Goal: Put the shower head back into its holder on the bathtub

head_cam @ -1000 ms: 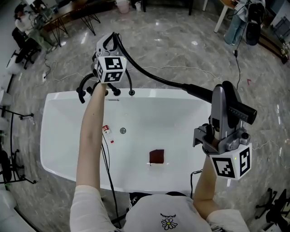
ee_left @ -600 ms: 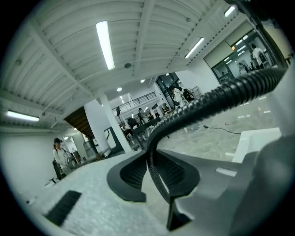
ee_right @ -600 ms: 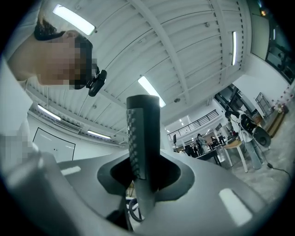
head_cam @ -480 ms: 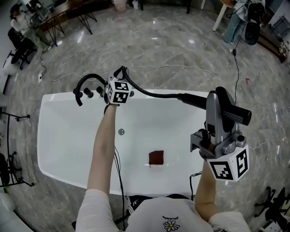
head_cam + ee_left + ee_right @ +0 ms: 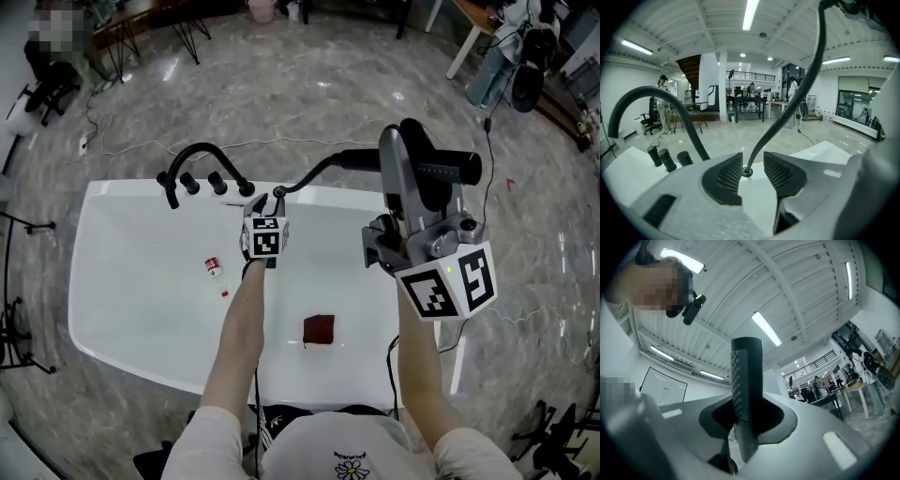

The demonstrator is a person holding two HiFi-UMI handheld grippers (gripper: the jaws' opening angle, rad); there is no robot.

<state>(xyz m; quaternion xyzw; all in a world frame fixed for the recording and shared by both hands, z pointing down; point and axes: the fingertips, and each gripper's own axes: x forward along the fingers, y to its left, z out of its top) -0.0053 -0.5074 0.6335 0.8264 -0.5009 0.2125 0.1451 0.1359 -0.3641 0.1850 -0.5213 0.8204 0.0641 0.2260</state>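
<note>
The black shower head [image 5: 427, 167] stands upright in my right gripper [image 5: 398, 225], which is shut on its handle [image 5: 746, 380] over the white bathtub's [image 5: 122, 202] far right side. Its black hose [image 5: 319, 169] curves down to a round fitting [image 5: 747, 172] on the tub's far rim. My left gripper [image 5: 267, 199] sits low at that fitting. In the left gripper view the hose [image 5: 787, 108] rises between the left gripper's [image 5: 752, 171] jaws, which are opening, with a gap on both sides of it.
A black arched faucet [image 5: 202, 155] with three knobs [image 5: 190, 182] stands on the far rim, left of the fitting. In the tub lie a small bottle [image 5: 215, 270] and a dark red square [image 5: 320, 328]. Marble floor, cables and desks surround the tub.
My left gripper has dropped from above the faucet down to the hose's base on the rim, and its jaws have spread. My right gripper has carried the shower head leftward toward the far rim.
</note>
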